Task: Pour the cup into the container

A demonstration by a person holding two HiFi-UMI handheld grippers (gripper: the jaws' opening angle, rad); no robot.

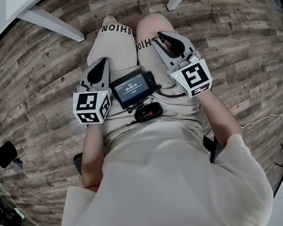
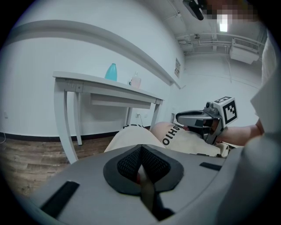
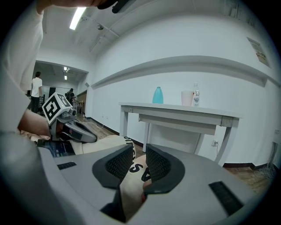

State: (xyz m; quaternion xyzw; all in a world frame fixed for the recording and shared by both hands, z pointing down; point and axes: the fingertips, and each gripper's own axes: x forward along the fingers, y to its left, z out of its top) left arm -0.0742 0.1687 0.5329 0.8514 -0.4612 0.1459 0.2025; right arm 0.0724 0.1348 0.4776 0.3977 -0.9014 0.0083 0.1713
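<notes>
A pale pink cup (image 2: 136,81) (image 3: 187,98) and a teal bottle (image 2: 111,72) (image 3: 157,95) stand on a white table (image 2: 88,81) (image 3: 175,110) well ahead of both grippers. In the head view the left gripper (image 1: 103,61) and the right gripper (image 1: 160,34) rest on the seated person's thighs, pointing away from the body. The left gripper (image 2: 140,165) has its pads pressed together with nothing in them. Only a narrow slit shows between the pads of the right gripper (image 3: 137,151), also empty, with a trouser leg behind it. Each gripper view shows the other gripper to the side.
A clear water bottle (image 3: 196,96) stands next to the cup. White table legs (image 1: 48,20) cross the wooden floor ahead of the knees. A small black screen (image 1: 133,88) lies on the lap between the grippers. A dark object (image 1: 6,154) sits on the floor at left.
</notes>
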